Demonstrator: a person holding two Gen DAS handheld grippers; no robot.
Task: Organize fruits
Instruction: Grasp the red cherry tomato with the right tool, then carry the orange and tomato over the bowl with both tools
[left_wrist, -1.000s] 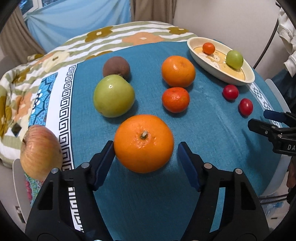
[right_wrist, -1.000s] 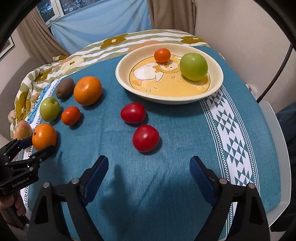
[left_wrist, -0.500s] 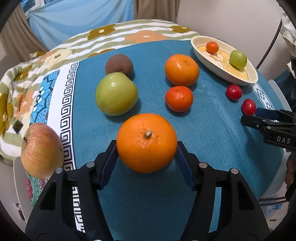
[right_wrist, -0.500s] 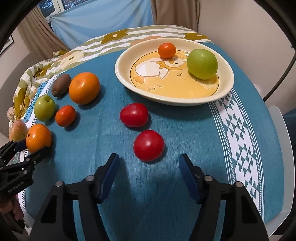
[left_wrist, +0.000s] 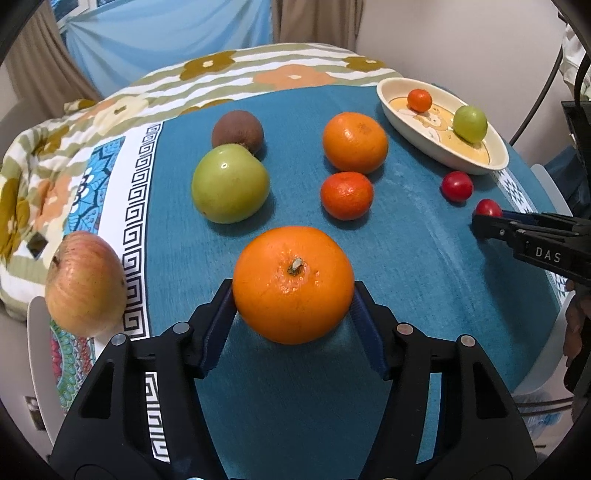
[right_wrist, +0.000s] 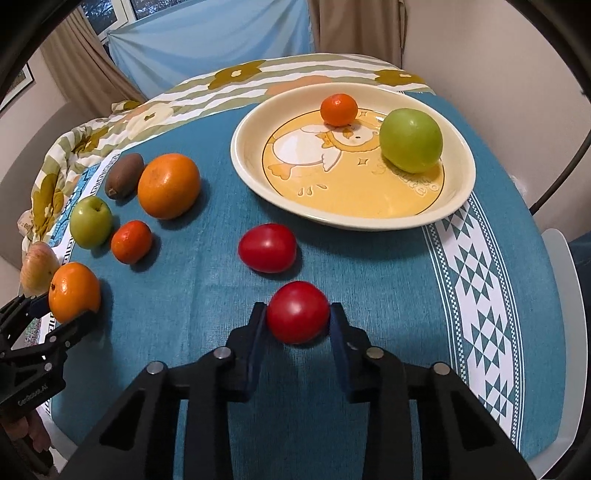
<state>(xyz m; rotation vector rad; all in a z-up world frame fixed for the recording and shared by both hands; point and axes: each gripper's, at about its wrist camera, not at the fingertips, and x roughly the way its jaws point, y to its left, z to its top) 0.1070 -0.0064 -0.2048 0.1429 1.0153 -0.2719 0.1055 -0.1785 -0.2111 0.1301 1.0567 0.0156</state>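
Observation:
My left gripper (left_wrist: 293, 314) is shut on a large orange (left_wrist: 293, 283) that rests on the blue tablecloth; it also shows in the right wrist view (right_wrist: 74, 291). My right gripper (right_wrist: 297, 319) is shut on a red tomato (right_wrist: 297, 316), which also shows in the left wrist view (left_wrist: 487, 208). A second tomato (right_wrist: 267, 247) lies just beyond it. A cream plate (right_wrist: 295, 195) holds a small mandarin (right_wrist: 338, 109) and a green apple (right_wrist: 410, 140).
On the cloth lie a green apple (left_wrist: 229, 183), a brown kiwi (left_wrist: 237, 130), a second large orange (left_wrist: 354, 142), a mandarin (left_wrist: 346, 195) and a reddish apple (left_wrist: 85, 283) at the left table edge. A wall and a curtain stand behind the table.
Both grippers have closed: the left onto the large orange, the right, after moving forward, onto the near tomato.

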